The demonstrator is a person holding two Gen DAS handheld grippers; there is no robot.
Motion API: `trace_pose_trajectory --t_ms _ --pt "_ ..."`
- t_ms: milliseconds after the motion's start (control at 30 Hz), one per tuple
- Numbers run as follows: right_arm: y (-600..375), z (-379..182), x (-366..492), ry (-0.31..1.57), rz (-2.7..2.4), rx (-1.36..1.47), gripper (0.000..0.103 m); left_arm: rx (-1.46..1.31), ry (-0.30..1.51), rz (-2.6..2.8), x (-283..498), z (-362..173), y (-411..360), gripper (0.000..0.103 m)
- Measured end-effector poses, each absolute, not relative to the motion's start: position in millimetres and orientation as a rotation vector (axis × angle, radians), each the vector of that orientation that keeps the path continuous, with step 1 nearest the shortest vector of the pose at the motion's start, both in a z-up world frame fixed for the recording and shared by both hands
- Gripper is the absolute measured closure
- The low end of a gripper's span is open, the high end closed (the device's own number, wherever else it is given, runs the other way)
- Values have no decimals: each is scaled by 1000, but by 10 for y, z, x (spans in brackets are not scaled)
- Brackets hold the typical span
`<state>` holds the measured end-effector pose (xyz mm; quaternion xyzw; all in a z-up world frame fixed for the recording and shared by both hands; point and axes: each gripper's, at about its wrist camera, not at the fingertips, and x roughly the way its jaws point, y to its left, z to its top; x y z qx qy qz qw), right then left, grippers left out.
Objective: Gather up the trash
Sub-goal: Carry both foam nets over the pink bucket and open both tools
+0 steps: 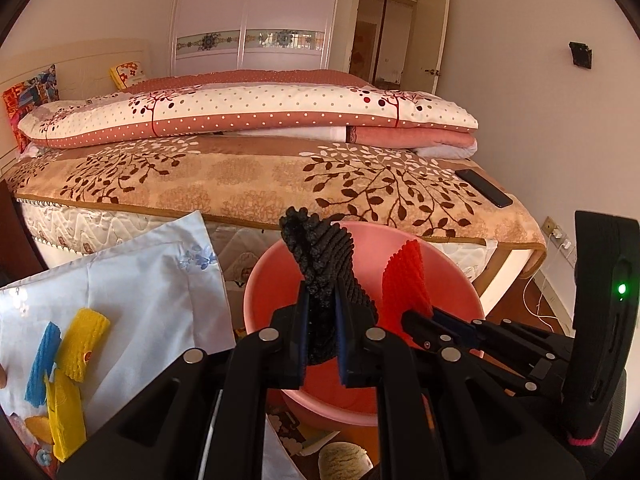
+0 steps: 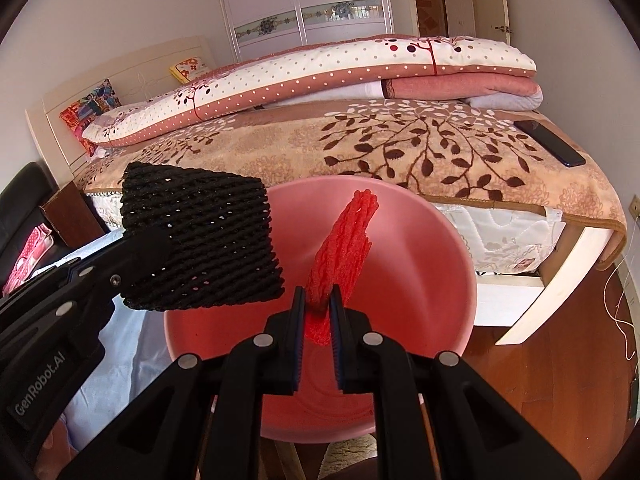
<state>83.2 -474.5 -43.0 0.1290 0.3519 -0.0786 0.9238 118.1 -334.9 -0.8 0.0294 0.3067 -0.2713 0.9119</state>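
Note:
A pink basin (image 1: 260, 280) (image 2: 432, 248) stands below both grippers, in front of the bed. My left gripper (image 1: 322, 308) is shut on a black foam net (image 1: 320, 256) (image 2: 200, 244), held above the basin's left side. My right gripper (image 2: 318, 300) is shut on a red foam net (image 2: 344, 240) (image 1: 404, 284), which stands up over the middle of the basin. In the left wrist view the right gripper (image 1: 416, 318) reaches in from the right. Yellow foam nets (image 1: 82, 344) and a blue foam net (image 1: 42, 364) lie on a pale blue cloth (image 1: 140, 292) at the left.
A bed (image 1: 240, 184) with folded quilts fills the background, and a black phone (image 1: 484, 188) (image 2: 548, 142) lies near its right corner. Wooden floor (image 2: 560, 360) with a white cable shows at the right. A wardrobe (image 1: 256, 12) stands behind the bed.

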Motion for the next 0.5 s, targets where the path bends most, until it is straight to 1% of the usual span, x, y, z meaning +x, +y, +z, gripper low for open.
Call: trace_pose_trajectory --t_ms 167,200,233,267,300,333,400,467,500 --pt "-4789 -465 858 730 -165 275 91 43 638 -563 1229 -25 -3323 92" --pt "-4793 -463 857 730 -170 274 89 42 644 -568 1240 -27 -3318 91" --pt "-4802 -462 854 727 -176 273 84 38 649 -573 1249 -29 -3313 91" --pt "-4809 -459 847 725 -181 274 83 35 654 -577 1255 -30 -3306 90" --pt "-4817 -457 840 724 -186 274 80 30 660 -580 1265 -32 -3297 84" --pt "-4827 -456 836 724 -190 275 75 23 666 -585 1264 -33 -3291 74" --pt "-4841 -451 823 722 -198 277 68 10 668 -588 1262 -31 -3270 63" --pt "-4848 -440 809 718 -201 277 66 6 664 -593 1250 -14 -3254 62" --pt "-4847 -431 805 718 -204 275 62 6 663 -593 1241 -6 -3250 62"
